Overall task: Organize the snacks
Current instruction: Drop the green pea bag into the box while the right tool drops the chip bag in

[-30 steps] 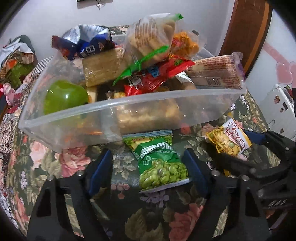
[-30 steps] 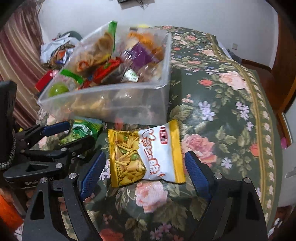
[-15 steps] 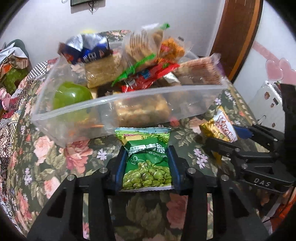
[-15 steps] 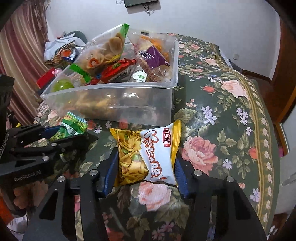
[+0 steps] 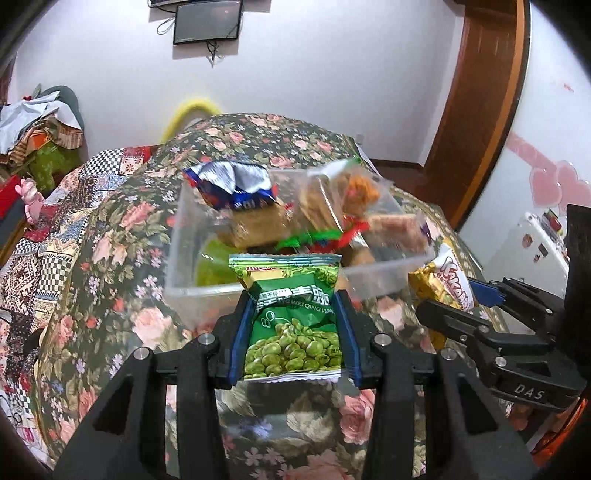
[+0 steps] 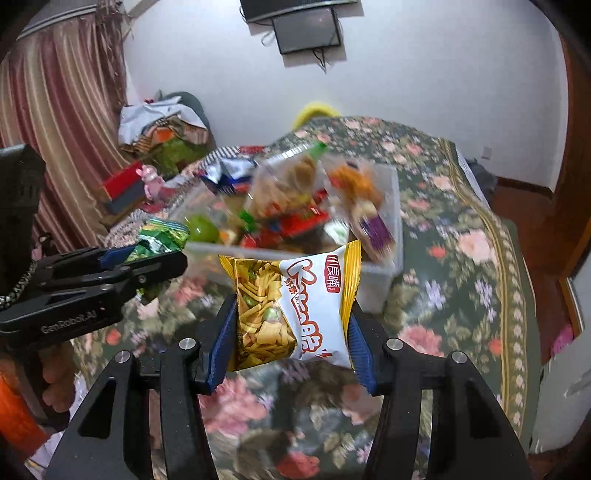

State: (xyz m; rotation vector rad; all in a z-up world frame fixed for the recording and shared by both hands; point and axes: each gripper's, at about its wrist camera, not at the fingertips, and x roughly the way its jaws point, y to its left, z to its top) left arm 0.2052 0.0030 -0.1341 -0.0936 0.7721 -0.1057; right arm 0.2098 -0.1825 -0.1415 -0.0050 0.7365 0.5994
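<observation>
**Two snack packets gripped, raised in front of the clear bin**

Left gripper (image 5: 291, 332), black with blue finger pads (image 5: 238, 336): closed most of the way onto a green foil packet of green peas (image 5: 293, 325), pads pressing its two side edges. Packet upright between the fingers, top seam toward the bin, bottom seam hanging clear of the cloth below. Seen from the right wrist camera as a crumpled green packet (image 6: 159, 240) poking out of the left gripper (image 6: 147, 258) at the left of the frame.

Right gripper (image 6: 291, 325), same black build with blue pads (image 6: 221, 339): likewise closed onto a yellow-and-white plastic packet of mixed crunchy snacks (image 6: 295, 306), squeezed at both side edges and lifted off the surface. In the left wrist view, visible at the right as the same yellow-and-white packet (image 5: 443, 280) in the right gripper (image 5: 458, 302).

Beyond both packets: a clear rectangular plastic bin (image 5: 177, 258), standing on a dark green floral cloth (image 5: 110, 229) and heaped with assorted snacks. On top, a blue-and-silver foil bag (image 5: 232, 184) at the far left, transparent bags of biscuits (image 5: 317, 199) in the middle, a purple-ended wafer pack (image 6: 373, 229) at the right side. A green round object (image 6: 201, 227) low in the bin's left end; blurred, kind unclear.

On the white wall behind, a small dark screen (image 5: 207, 22).
</observation>
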